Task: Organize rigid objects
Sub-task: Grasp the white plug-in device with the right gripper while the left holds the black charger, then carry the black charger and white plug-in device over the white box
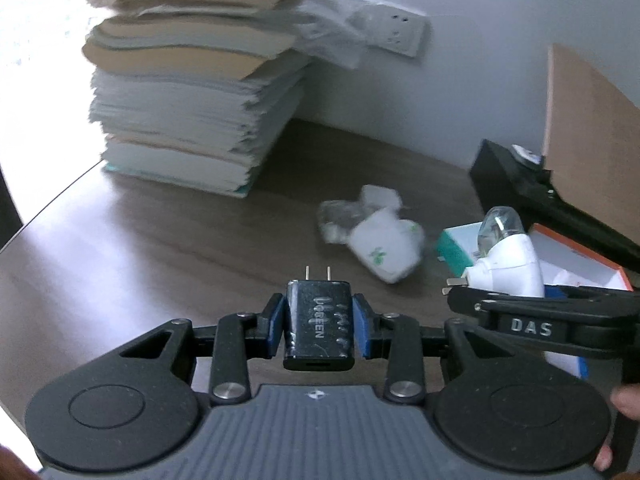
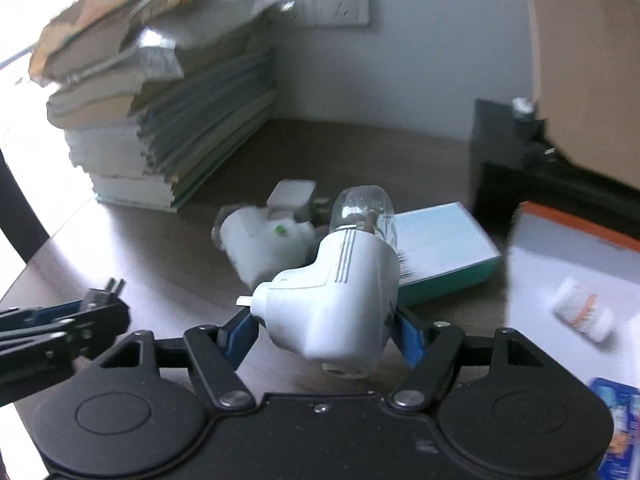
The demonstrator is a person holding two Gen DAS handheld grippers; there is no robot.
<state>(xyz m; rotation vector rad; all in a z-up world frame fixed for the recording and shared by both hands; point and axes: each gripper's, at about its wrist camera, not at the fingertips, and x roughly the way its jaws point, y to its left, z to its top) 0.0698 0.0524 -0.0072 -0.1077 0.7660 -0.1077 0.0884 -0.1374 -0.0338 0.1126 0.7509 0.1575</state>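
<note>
Left hand-held gripper [image 1: 319,322] clamped on the black charger [image 1: 319,326]; right hand-held gripper [image 2: 322,326] pinches the white plug-in lamp [image 2: 336,304] above the counter [image 1: 160,240]; lower both level beside the teal box [image 2: 444,248] before releasing

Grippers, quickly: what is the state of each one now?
Left gripper: closed on the black plastic wall charger.
Right gripper: closed on the white plug-in night light.
</note>
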